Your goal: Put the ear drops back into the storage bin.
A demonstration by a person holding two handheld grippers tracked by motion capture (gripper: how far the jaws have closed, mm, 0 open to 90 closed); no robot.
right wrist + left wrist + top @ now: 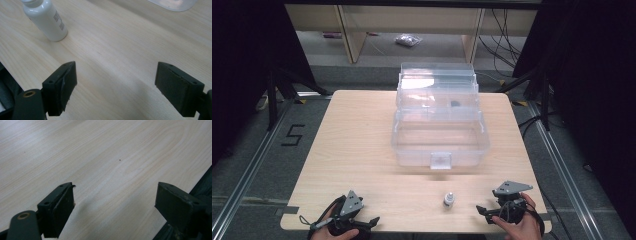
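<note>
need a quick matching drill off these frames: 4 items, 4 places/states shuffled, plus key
Items:
1. white bottle
2. clear plastic box
3. left gripper
4. right gripper

Places/states:
A. lid open, mid-table
B. open, table's near-left edge
C. upright, between the grippers
D. open, table's near-right edge

Pairs: 1-C, 2-A, 3-B, 4-D

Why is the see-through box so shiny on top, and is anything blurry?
High view: the clear box catches a white glare from the light on its open lid. Right gripper view: the white bottle looks sharp, while the right claw is soft. Left gripper view: the left claw looks blurry and casts a faint shadow.
</note>
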